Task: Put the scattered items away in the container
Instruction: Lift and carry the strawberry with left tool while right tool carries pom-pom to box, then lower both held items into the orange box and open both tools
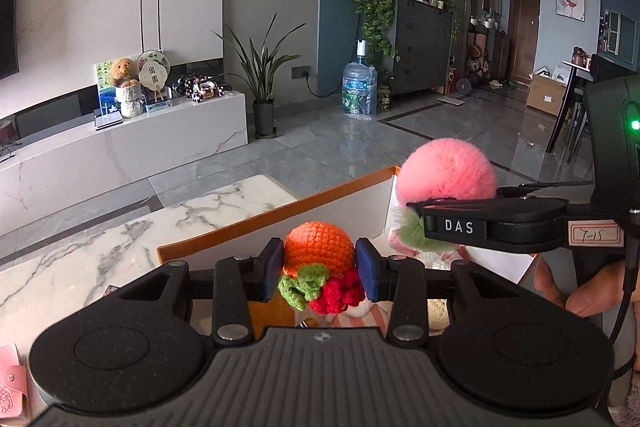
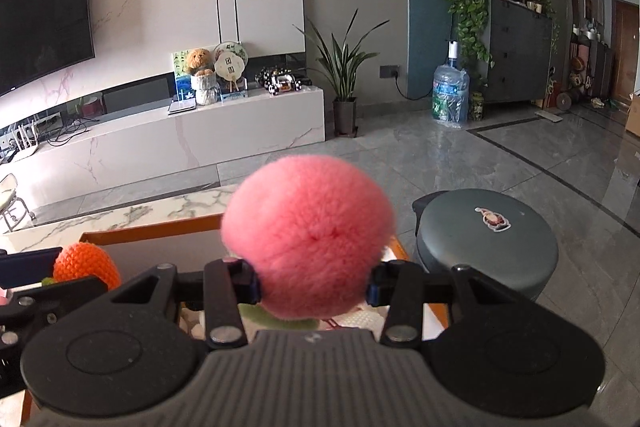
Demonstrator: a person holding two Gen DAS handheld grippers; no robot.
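Observation:
My left gripper (image 1: 319,267) is shut on an orange crocheted fruit (image 1: 318,251) with green leaves and a red knit piece below it. It holds the toy above an orange-rimmed container (image 1: 280,213) on the marble table. My right gripper (image 2: 314,287) is shut on a fluffy pink peach plush (image 2: 308,235) with a green leaf under it, also over the container (image 2: 152,227). The right gripper (image 1: 416,215) with the pink plush (image 1: 446,169) shows at the right of the left wrist view. The orange fruit (image 2: 86,263) shows at the left of the right wrist view.
The white marble table (image 1: 120,243) extends left of the container. A pink card holder (image 1: 12,383) lies at its near left. A dark green round stool (image 2: 486,239) stands right of the table. Soft items lie inside the container under the grippers.

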